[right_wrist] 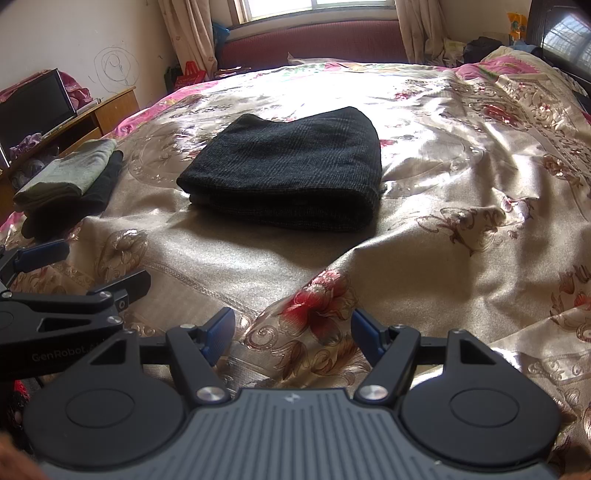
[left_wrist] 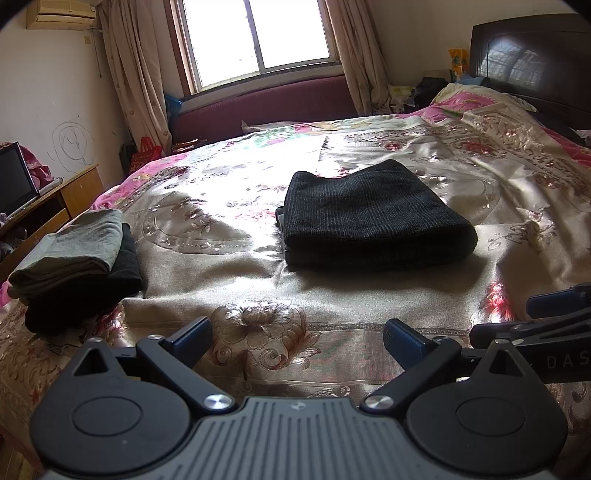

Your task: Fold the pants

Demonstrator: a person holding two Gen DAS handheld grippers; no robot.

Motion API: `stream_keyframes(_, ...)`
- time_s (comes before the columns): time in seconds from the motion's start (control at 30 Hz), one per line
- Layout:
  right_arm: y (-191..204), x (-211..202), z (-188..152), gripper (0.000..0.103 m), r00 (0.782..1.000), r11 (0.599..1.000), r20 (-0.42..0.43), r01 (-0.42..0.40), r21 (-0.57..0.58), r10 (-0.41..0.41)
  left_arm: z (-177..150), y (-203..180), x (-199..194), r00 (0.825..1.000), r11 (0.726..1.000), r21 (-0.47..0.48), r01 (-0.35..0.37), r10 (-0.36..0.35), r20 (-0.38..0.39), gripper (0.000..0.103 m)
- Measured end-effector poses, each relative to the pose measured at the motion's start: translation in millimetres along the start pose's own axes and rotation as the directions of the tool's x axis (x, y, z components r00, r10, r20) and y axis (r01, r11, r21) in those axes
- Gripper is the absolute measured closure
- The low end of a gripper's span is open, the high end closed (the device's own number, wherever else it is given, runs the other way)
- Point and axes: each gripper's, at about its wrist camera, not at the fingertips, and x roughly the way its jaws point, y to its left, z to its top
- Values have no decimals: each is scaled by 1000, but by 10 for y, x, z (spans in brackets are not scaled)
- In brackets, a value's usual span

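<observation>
This is a bedroom in a lived-in home. A wide bed (left_wrist: 369, 314) fills the room, spread with a shiny floral bedspread (right_wrist: 461, 184) and backed by a dark glossy headboard (left_wrist: 528, 51). Beige patterned curtains (left_wrist: 129, 74) frame a bright window (left_wrist: 258, 37) above a maroon padded bench (left_wrist: 266, 103). A wall air conditioner (left_wrist: 61, 14) hangs high in the corner. A wooden desk (left_wrist: 74, 192) carries a dark screen (right_wrist: 37, 103), and a child's scribble (left_wrist: 72, 142) marks the white wall. Folded clothes (left_wrist: 74, 254) sit stacked at the bed's edge.
</observation>
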Motion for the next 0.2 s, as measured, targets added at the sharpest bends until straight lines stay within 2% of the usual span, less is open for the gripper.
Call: stream_keyframes(0.2, 1, -1, 0, 32, 1000, 1000, 0, 0, 0, 0, -1, 1, -2, 1000, 1000, -1, 0, 0, 1, 0)
